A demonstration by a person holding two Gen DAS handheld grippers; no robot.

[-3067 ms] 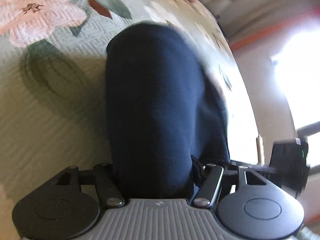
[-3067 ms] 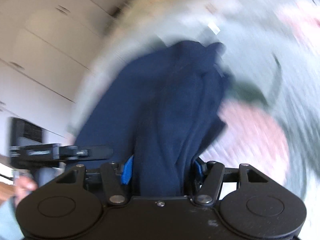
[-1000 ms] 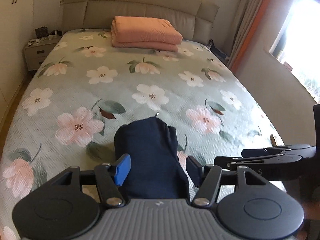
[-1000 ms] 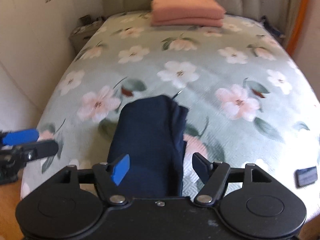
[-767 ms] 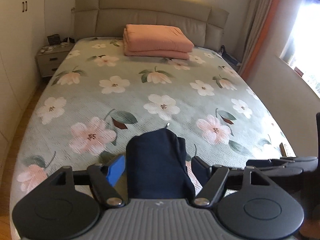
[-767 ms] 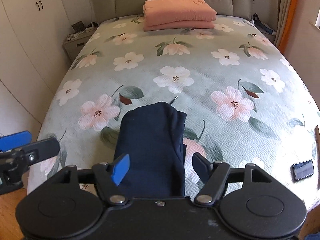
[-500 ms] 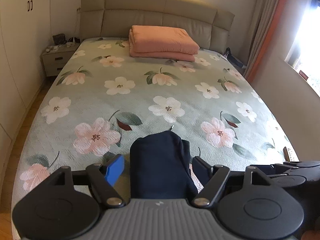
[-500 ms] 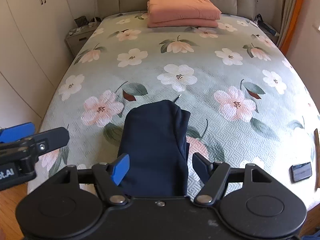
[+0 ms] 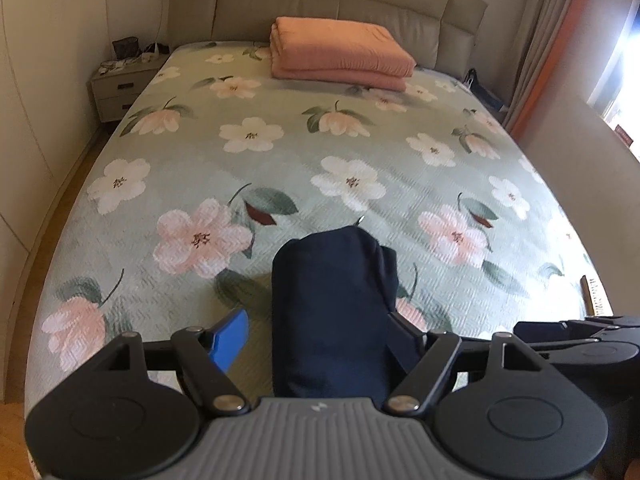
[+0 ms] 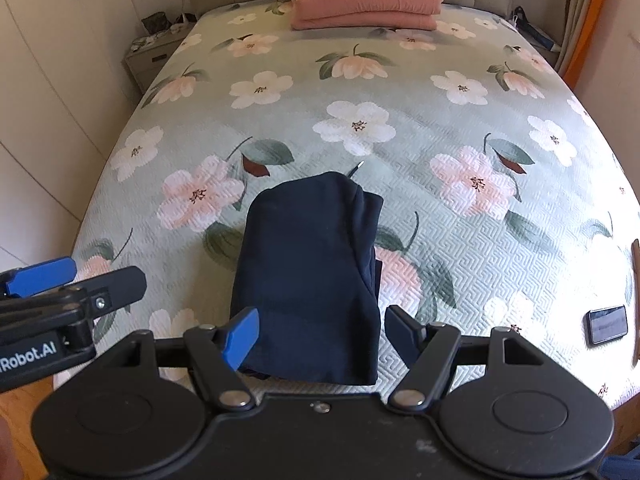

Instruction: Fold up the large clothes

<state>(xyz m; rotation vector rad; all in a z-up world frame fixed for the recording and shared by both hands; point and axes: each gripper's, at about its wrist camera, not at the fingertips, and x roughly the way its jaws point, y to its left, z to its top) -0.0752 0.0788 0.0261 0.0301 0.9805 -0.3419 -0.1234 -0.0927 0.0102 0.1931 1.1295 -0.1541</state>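
The folded navy-blue fabric garment point(image 10: 312, 280) is lying near the bed's point(image 10: 520, 220) foot edge, long axis running toward the headboard, directly ahead of both released claws; the left claw point(image 9: 316, 332) has just been opening and the right claw point(image 10: 320, 332) is hanging equally near, neither pressing it.

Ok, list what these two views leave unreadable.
- Near end of the garment: left wrist view, hidden behind the gripper body.
- Nightstand clutter: both views, too small.
- Phone screen: right wrist view, too small.
- Window: left wrist view, blown out, cut by the edge.
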